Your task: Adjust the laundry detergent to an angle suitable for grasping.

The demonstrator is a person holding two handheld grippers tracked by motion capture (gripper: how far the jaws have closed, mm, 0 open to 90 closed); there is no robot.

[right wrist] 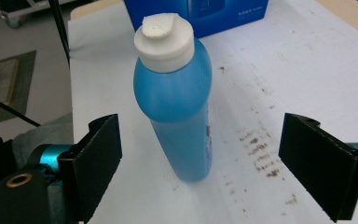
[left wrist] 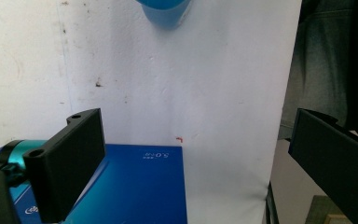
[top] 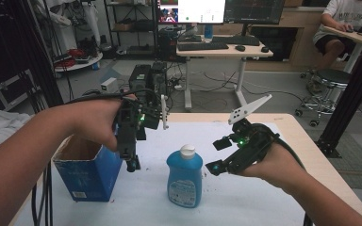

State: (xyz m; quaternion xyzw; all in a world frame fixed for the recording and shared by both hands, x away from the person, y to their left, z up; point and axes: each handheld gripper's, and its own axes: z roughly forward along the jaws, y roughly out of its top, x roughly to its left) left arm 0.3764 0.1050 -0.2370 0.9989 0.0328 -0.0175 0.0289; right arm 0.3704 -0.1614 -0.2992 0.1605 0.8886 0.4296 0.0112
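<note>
So the blue bottle (top: 185,177) with the white flip cap (right wrist: 164,38) is standing upright on the white sheet (top: 245,197), toward the tabletop's near edge and about midway between its left and right sides. The blue cardboard box (top: 88,173) is sitting near the left edge, apart from the bottle.

Handling guess: it's looking full of liquid, so probably a bit hefty for its size, and the plastic is smooth and rounded, so likely slippery and a little squishy if pinched hard. I'd be grabbing it around the straight body below the shoulder, not the cap, since that could pop open or let it swing.

The right gripper (top: 219,155) is hanging beside the bottle's right side, tilted down toward it, jaws wide apart with the bottle sitting between them in the right gripper view, not touching. The left gripper (top: 133,165) is pointing straight down over the box's near right corner, jaws spread too, holding nothing.
</note>
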